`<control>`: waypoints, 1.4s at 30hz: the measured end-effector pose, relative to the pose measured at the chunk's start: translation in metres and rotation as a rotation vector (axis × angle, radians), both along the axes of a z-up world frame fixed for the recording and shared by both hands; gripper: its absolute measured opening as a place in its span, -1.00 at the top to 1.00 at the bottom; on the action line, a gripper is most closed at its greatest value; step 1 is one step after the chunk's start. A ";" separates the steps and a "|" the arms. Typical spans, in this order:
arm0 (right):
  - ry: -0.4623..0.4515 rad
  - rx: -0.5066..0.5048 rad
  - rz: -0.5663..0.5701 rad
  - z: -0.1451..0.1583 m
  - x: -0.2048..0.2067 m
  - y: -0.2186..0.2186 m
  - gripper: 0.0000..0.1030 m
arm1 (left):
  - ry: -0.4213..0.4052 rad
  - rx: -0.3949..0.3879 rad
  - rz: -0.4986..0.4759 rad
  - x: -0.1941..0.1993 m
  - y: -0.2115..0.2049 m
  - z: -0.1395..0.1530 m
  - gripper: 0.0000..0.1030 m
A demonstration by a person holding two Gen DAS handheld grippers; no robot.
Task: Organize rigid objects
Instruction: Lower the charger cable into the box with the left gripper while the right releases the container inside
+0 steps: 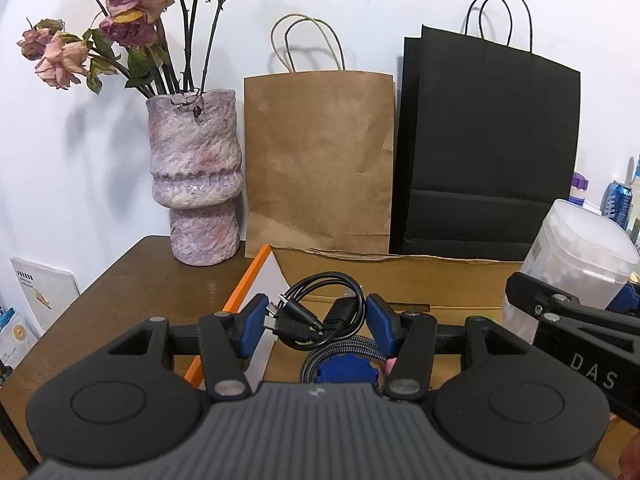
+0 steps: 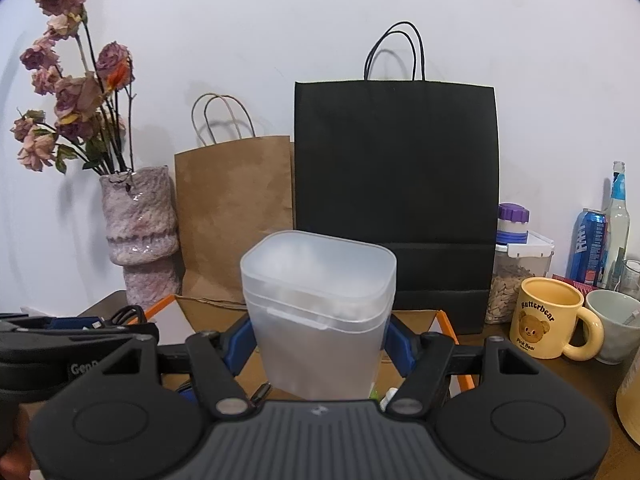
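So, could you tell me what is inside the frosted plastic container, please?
The frosted plastic container, clamped in the right gripper, shows only blurry white shapes through its walls; its closed lid hides what they are.

Lighting: even, bright indoor light on a white wall (image 1: pixel 360 8). Shadows: soft, behind flowers (image 1: pixel 120 20) and bag handles (image 2: pixel 394 52). Glare: small highlights on vase (image 1: pixel 192 188) glaze. Distortion: strong fisheye bowing, dark vignette at corners. Focus: background sharp; near gripper body slightly soft. Colour: faint purple cast.
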State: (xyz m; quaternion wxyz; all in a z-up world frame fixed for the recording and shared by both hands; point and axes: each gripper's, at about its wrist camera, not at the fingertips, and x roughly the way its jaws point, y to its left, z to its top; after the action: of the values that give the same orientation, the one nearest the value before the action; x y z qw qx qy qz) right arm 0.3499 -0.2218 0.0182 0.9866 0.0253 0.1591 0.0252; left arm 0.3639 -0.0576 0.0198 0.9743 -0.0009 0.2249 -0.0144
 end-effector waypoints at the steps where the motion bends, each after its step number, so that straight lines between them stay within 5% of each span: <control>1: 0.003 0.001 -0.002 -0.001 0.002 -0.001 -0.29 | 0.003 0.000 0.000 0.003 0.000 -0.001 -0.06; 19: 0.074 0.002 -0.002 -0.014 0.030 -0.009 -0.29 | 0.059 0.033 0.004 0.034 0.000 -0.018 -0.07; 22: 0.087 0.053 0.008 -0.014 0.030 -0.017 -0.38 | 0.059 0.053 0.013 0.033 -0.001 -0.017 -0.36; 26: 0.061 0.061 -0.017 -0.010 0.027 -0.022 -0.93 | 0.040 0.048 0.013 0.031 0.001 -0.015 -0.98; 42: 0.046 0.077 -0.032 -0.004 0.022 -0.027 -1.00 | 0.046 0.046 0.039 0.031 0.003 -0.015 -1.00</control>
State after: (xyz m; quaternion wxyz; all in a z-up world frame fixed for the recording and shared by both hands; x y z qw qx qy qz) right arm 0.3724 -0.2492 0.0145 0.9813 0.0663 0.1800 0.0149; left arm 0.3953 -0.0550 0.0047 0.9687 0.0167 0.2476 0.0097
